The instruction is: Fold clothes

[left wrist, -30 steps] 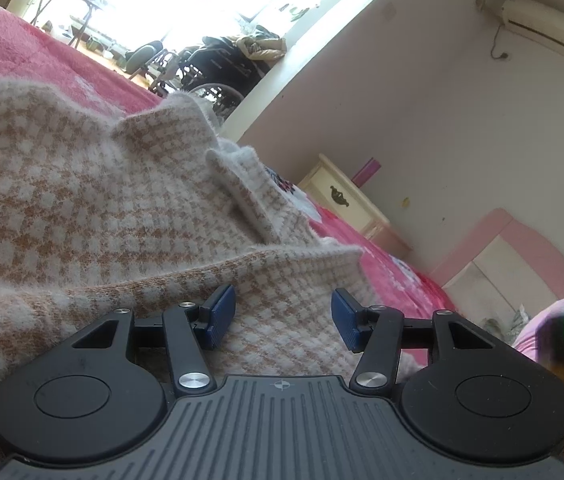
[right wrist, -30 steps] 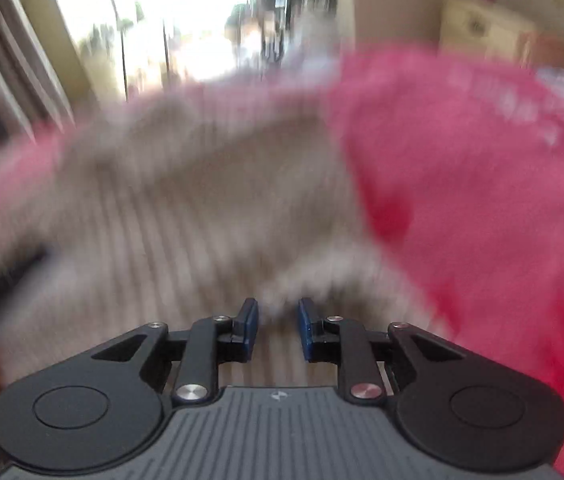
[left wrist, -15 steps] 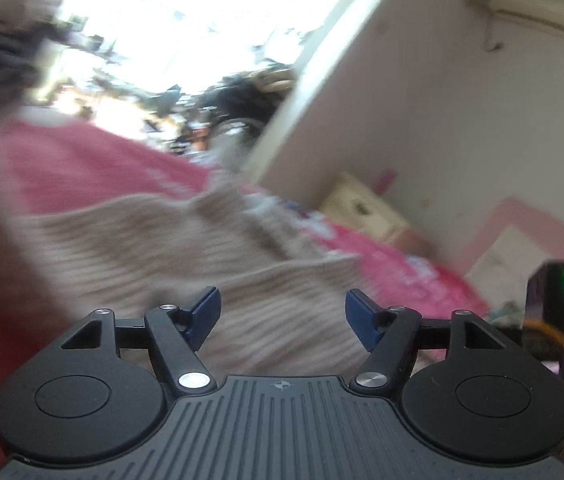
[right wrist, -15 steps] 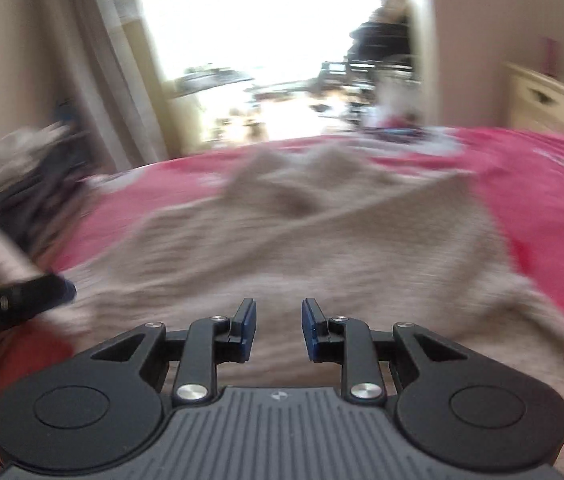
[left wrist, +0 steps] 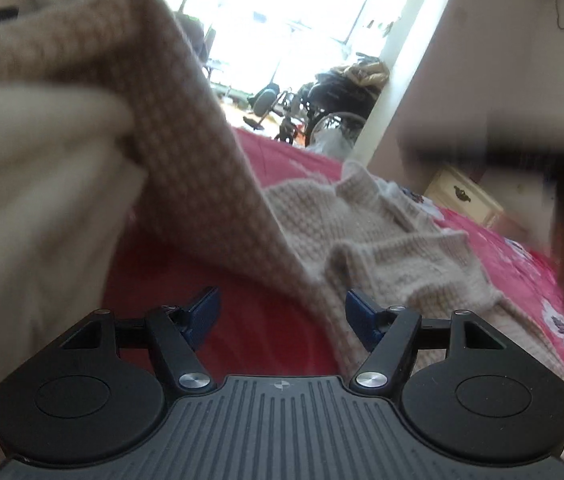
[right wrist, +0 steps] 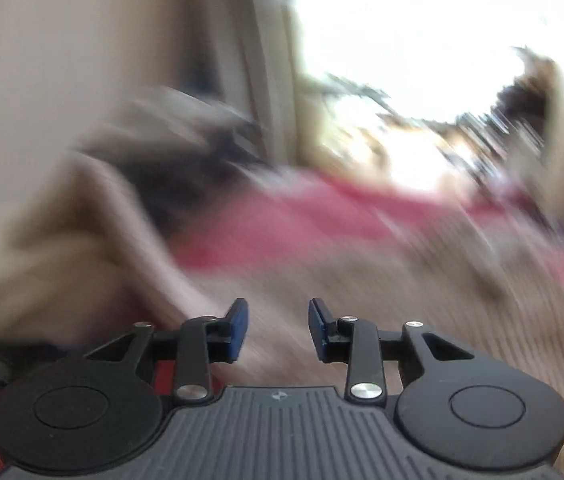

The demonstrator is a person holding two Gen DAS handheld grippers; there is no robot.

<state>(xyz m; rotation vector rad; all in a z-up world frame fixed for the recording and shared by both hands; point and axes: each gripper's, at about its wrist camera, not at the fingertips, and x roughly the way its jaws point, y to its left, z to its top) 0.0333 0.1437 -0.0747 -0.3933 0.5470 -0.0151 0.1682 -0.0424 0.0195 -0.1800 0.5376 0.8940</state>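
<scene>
The beige houndstooth-knit sweater (left wrist: 382, 240) lies spread on the red bedspread (left wrist: 218, 320), and everything else here is easiest placed from it. Part of the sweater is lifted: a long flap of it rises from the bed and climbs up and to the left in the left wrist view, ending in a bunched, blurred fold high above the bedspread. What lifts it I cannot make out. The rest of the garment lies rumpled and flat, its far edge toward the doorway.

The left gripper (left wrist: 280, 312) hangs just above the near edge of the sweater with its blue pads set wide apart. The raised flap's lower edge runs down close beside the right-hand pad, but nothing is pinched between them; bare red bedspread shows through the gap.

The right gripper (right wrist: 278, 328) is over the knit too, though its view is heavily smeared. Its jaws are opening, and only blurred beige fabric lies beyond them, with nothing caught between the pads.

Beyond the sweater, past the bed's far side, a wheelchair (left wrist: 322, 108) stands in the bright doorway. To the right of the sweater, against the wall, is a cream bedside cabinet (left wrist: 466, 196). A dark blurred shape crosses the right edge of the left wrist view; I cannot tell what it is.
</scene>
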